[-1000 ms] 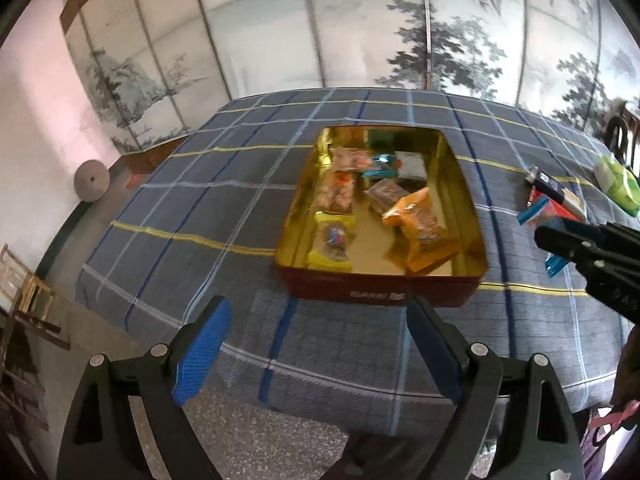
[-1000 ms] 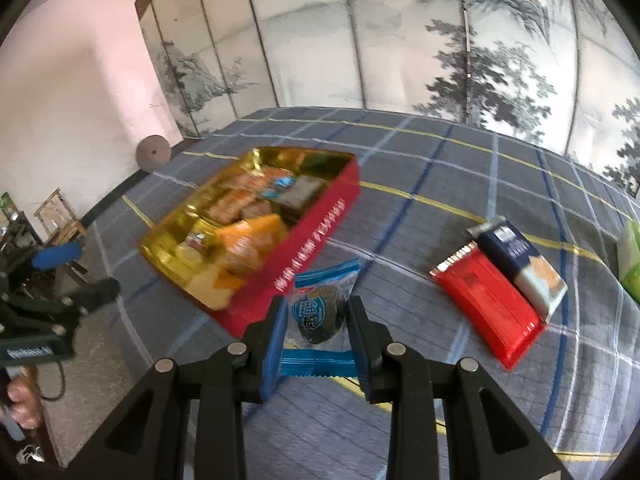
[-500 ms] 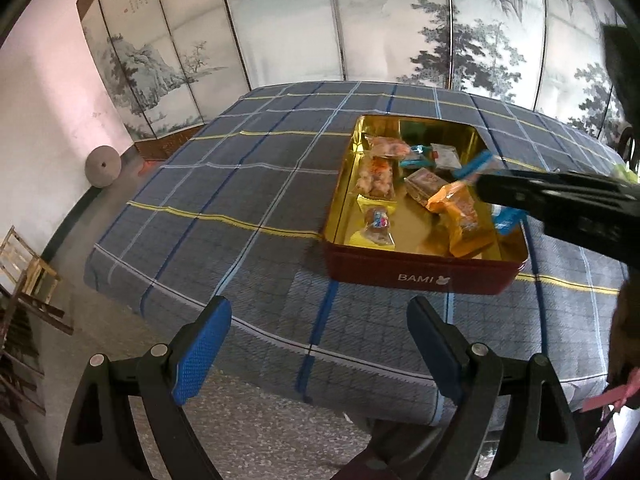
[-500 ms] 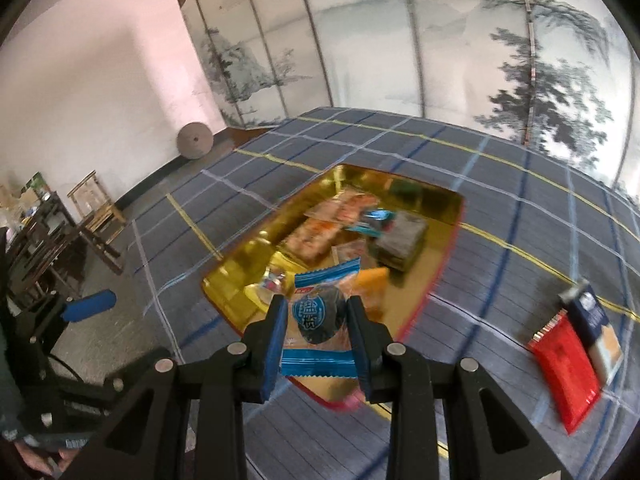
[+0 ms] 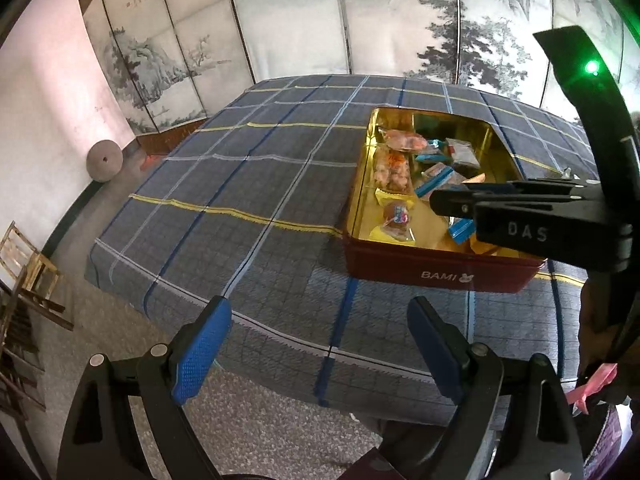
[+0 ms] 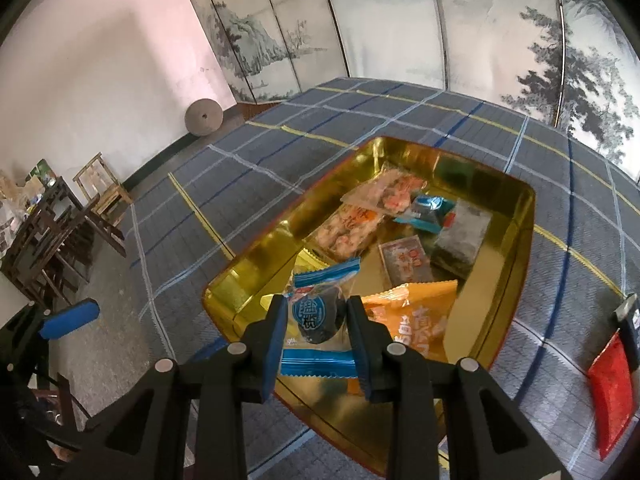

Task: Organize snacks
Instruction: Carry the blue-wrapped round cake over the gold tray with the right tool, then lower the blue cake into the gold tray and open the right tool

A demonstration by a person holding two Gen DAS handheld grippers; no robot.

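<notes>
Since the earlier frame, the right gripper (image 6: 316, 334) has been travelling from beside the red tin (image 6: 524, 216) to above its gold interior, and it is pinching a blue-wrapped dark snack (image 6: 320, 314) between both pads. Near that tin's front wall, the left gripper (image 5: 320, 352) is hovering over the plaid tablecloth (image 5: 256, 184) with fingers spread and nothing between them.

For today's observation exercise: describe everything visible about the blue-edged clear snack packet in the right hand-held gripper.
The blue-edged clear snack packet is see-through plastic with crimped blue ends, a dark round sweet and a blue round label inside. It stands on end, pinched between the right hand-held gripper's blue pads, above the gold-lined red tin's near corner.
</notes>
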